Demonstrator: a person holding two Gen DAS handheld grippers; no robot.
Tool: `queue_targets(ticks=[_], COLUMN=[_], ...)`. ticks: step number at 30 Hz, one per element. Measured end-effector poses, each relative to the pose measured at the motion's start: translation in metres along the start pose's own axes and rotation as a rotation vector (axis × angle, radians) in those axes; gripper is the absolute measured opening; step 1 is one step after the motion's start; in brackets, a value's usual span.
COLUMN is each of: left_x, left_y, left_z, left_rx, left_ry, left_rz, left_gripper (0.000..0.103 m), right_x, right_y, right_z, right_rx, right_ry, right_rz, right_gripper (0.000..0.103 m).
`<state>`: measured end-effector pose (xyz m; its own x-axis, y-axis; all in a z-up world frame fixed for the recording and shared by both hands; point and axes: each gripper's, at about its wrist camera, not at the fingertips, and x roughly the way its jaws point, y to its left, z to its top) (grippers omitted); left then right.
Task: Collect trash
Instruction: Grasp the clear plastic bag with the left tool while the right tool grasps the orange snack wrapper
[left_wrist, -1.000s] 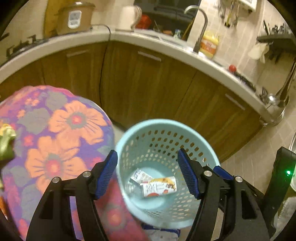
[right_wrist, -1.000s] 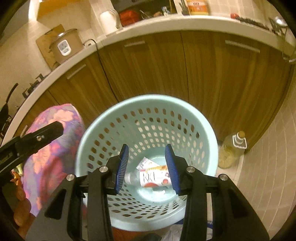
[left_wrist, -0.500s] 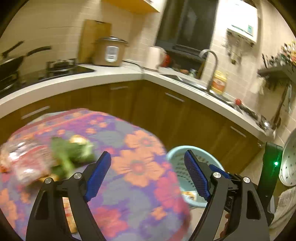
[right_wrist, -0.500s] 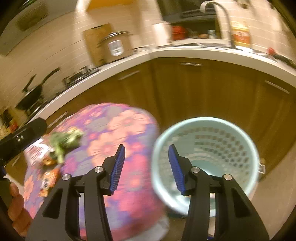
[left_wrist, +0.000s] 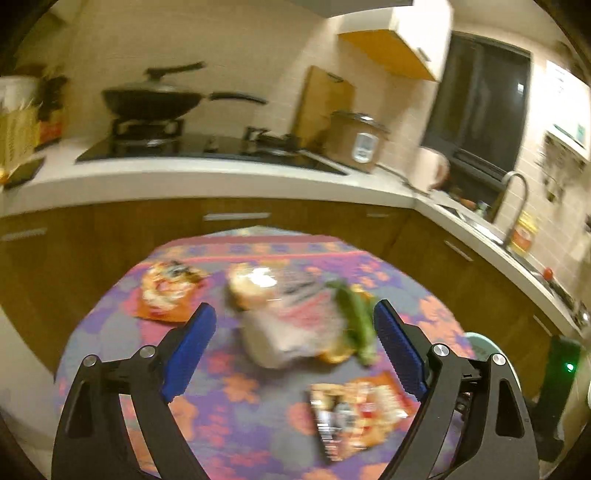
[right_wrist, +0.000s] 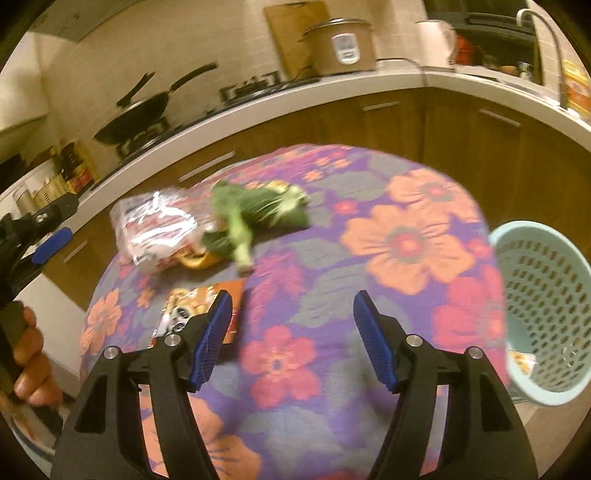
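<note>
A round table with a flowered cloth (left_wrist: 229, 402) (right_wrist: 406, 236) holds the trash. A crumpled clear plastic bag (left_wrist: 291, 325) (right_wrist: 155, 229) lies mid-table beside green vegetable scraps (left_wrist: 354, 321) (right_wrist: 251, 214). An orange snack wrapper (left_wrist: 166, 295) lies far left, and another wrapper (left_wrist: 354, 410) (right_wrist: 192, 310) lies nearer. My left gripper (left_wrist: 291, 350) hovers above the table, jaws opening, nothing between them. My right gripper (right_wrist: 291, 339) is also opening over bare cloth, empty. The pale blue perforated basket (right_wrist: 543, 306) (left_wrist: 480, 343) stands right of the table with wrappers inside.
Wooden kitchen cabinets and a white counter (left_wrist: 221, 181) curve behind the table. On it are a wok on a stove (left_wrist: 151, 99), a rice cooker (right_wrist: 340, 44), a kettle (right_wrist: 436, 40) and a sink tap (left_wrist: 513, 192). A hand (right_wrist: 26, 365) holds the left gripper's handle.
Both grippers swung left from over the basket to above the table and opened wider. The basket slid to the right edge of view.
</note>
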<state>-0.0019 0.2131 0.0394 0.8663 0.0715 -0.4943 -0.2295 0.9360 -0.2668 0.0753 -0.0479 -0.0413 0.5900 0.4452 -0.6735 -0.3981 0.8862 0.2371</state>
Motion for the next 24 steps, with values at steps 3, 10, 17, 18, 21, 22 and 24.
queue_targets(ticks=[3, 10, 17, 18, 21, 22, 24], left_x=[0.011, 0.050, 0.083, 0.086, 0.089, 0.089, 0.093], left_y=[0.022, 0.039, 0.017, 0.016, 0.011, 0.010, 0.009], left_z=[0.001, 0.007, 0.012, 0.011, 0.007, 0.006, 0.007], left_rx=[-0.039, -0.149, -0.075, -0.068, -0.050, -0.043, -0.043], left_ry=[0.030, 0.098, 0.152, 0.156, 0.153, 0.157, 0.170], left_rz=[-0.028, -0.126, -0.096, -0.094, -0.078, -0.076, -0.086], left_gripper=[0.085, 0.085, 0.079, 0.078, 0.077, 0.076, 0.064], right_x=[0.013, 0.038, 0.052, 0.052, 0.056, 0.057, 0.059], right_y=[0.012, 0.030, 0.042, 0.044, 0.052, 0.054, 0.057], right_z=[-0.001, 0.004, 0.004, 0.003, 0.002, 0.002, 0.000], right_rx=[-0.014, -0.049, -0.098, -0.107, -0.144, -0.150, -0.163], right_ry=[0.026, 0.083, 0.124, 0.126, 0.141, 0.145, 0.157], right_rz=[0.005, 0.016, 0.010, 0.008, 0.000, 0.003, 0.007], right_gripper=[0.070, 0.072, 0.072, 0.072, 0.072, 0.071, 0.061])
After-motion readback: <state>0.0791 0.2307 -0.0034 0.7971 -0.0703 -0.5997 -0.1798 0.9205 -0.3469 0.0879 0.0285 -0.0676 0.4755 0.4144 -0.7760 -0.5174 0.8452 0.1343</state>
